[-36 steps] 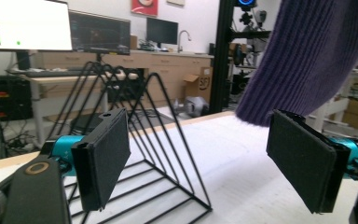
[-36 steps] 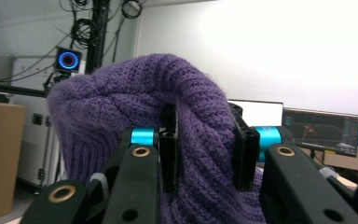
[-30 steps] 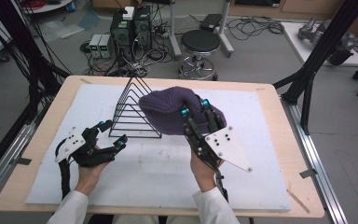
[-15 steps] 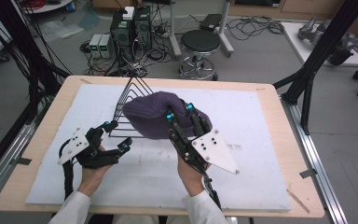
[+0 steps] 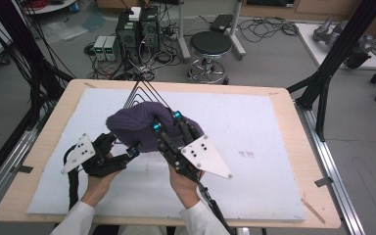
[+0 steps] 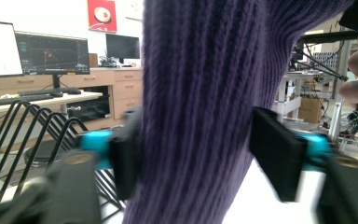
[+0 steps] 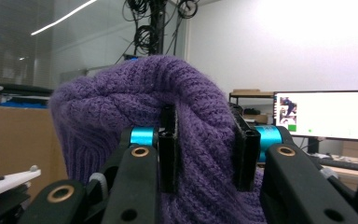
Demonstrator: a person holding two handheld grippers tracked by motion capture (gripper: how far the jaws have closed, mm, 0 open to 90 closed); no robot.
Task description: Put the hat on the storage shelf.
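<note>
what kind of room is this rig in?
Most likely a robotics or engineering lab, not a home. Desktop computers and tangled cables sit on the floor behind the table, a monitor shows plots on a workbench, and black frame struts surround the workspace.

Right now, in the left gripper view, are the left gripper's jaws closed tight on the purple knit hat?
No: the purple knit hat hangs between the left gripper, whose right jaw stands clear of the fabric.
</note>
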